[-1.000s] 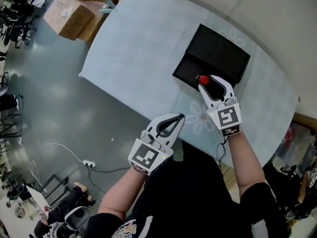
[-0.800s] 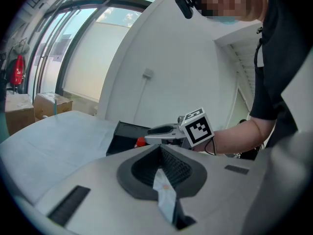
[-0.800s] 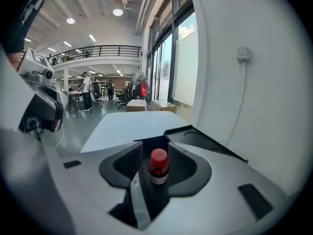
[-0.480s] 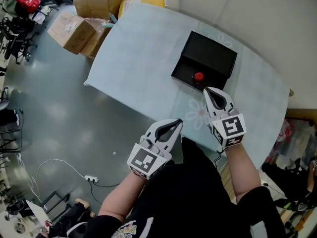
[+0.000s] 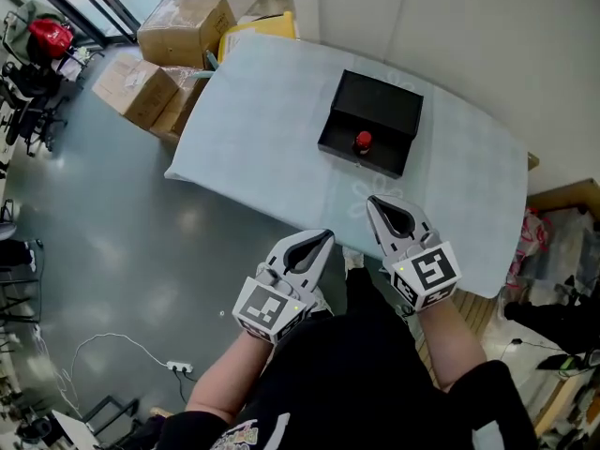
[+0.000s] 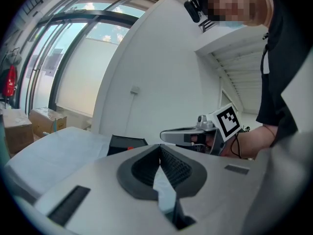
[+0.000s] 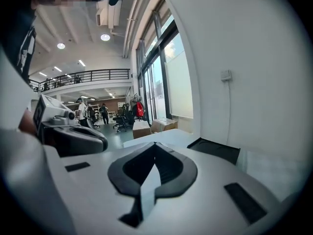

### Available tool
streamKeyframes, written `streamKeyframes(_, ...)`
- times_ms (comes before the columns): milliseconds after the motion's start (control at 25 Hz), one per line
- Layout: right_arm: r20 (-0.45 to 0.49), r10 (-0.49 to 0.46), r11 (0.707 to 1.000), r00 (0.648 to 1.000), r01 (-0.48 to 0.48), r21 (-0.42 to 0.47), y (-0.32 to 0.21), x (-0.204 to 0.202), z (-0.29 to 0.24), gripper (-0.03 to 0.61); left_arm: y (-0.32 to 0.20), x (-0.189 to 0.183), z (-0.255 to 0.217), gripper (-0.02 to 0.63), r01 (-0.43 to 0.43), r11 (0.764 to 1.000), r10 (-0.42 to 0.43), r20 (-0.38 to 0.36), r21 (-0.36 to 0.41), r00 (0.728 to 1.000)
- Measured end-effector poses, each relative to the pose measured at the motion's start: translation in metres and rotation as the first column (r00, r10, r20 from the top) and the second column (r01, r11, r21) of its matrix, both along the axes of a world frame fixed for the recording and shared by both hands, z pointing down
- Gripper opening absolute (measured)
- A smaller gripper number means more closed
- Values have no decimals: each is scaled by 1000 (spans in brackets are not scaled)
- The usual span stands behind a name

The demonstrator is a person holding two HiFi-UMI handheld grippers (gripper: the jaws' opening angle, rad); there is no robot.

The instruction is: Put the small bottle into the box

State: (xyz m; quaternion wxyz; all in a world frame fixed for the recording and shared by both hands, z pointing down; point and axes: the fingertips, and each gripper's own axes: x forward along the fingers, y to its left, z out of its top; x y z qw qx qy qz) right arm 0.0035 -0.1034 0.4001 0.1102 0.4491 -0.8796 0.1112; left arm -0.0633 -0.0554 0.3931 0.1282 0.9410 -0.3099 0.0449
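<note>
Bottle, with its red cap showing, is sitting inside the black box, close to the box's near wall, and nothing is touching it. The box is lying open on the table, which is wearing a pale blue cloth, and it is standing right of the table's middle. The left gripper is hovering just off the table's near edge, its jaws clenched tip to tip on nothing. The right gripper is hanging to the right of it, with its tips over the near edge of the cloth; its jaws are also pressing together with nothing between them. Both grippers are pointing toward the box and are keeping well apart from it. Brown cartons are standing on the floor by the table's far left corner.
</note>
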Motion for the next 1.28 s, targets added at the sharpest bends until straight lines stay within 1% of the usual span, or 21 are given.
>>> streamKeyframes(120, -2, 8, 1000, 1000, -8, 17, 25, -8, -8, 9, 14, -12, -3, 9, -2, 1000, 2, 6, 11, 1000)
streamKeyframes(240, 10, 31, 999, 999, -31, 20, 49, -13, -11, 9, 28, -23, -6, 8, 5, 1000, -5, 30, 2, 1000)
streamKeyframes(400, 21, 48, 999, 999, -48, 13, 82, -23, -10, 9, 52, -33, -9, 9, -10, 999, 9, 8, 31, 1000)
streamKeyframes(680, 14, 49, 999, 999, -49, 12, 124, -33, -11, 9, 84, -35, -7, 8, -30, 999, 30, 1, 28, 1000)
streamKeyframes(920, 7, 54, 998, 999, -54, 15, 141, -26, -12, 9, 96, -26, -11, 9, -47, 998, 47, -4, 40, 999)
streamKeyframes(1280, 29, 64, 998, 998, -64, 28, 148, -20, -16, 9, 106, -22, -14, 9, -50, 997, 50, 10, 52, 999)
